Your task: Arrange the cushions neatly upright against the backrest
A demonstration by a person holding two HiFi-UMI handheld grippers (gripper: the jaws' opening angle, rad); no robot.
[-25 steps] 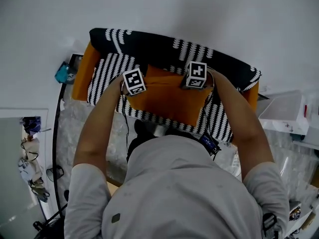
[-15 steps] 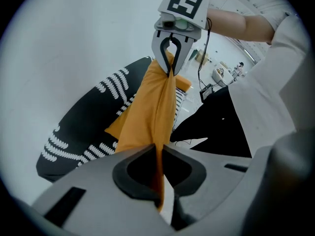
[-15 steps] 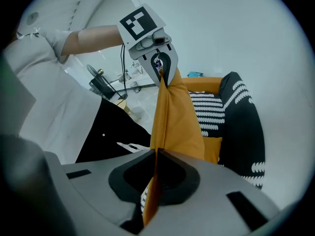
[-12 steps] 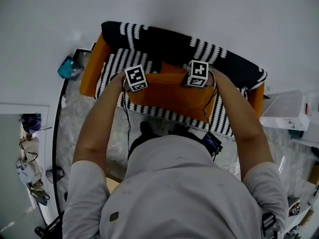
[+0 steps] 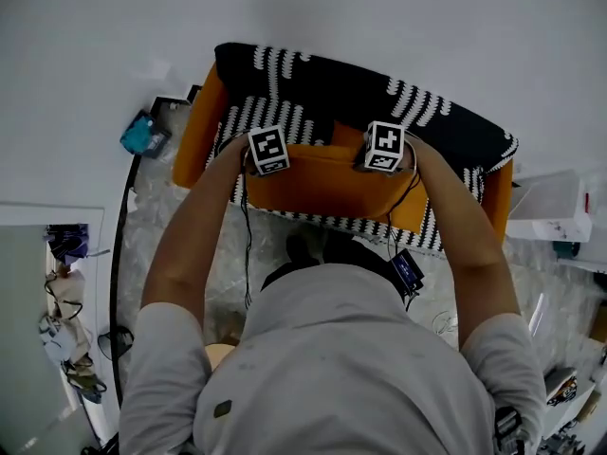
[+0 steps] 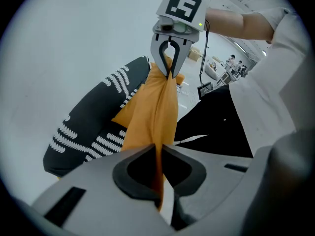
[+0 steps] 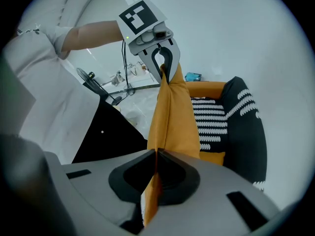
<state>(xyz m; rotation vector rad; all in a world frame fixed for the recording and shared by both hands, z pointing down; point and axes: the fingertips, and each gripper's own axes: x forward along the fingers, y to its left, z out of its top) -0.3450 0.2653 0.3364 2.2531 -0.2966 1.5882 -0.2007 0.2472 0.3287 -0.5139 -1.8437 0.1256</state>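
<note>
Two tongs: left tongs (image 6: pixel 158 149) and right tongs (image 7: pixel 155 154) each pinch the orange cushion (image 5: pixel 332 186).
Backrest (image 5: pixel 379 88): cushion not standing against it yet.

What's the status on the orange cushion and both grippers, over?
Left gripper, right gripper shut on orange cushion, top edge. Cushion hanging in front of backrest. Nothing blocking.

Orange cushion (image 5: pixel 332 183) carried closer to sofa backrest (image 5: pixel 360 88).
</note>
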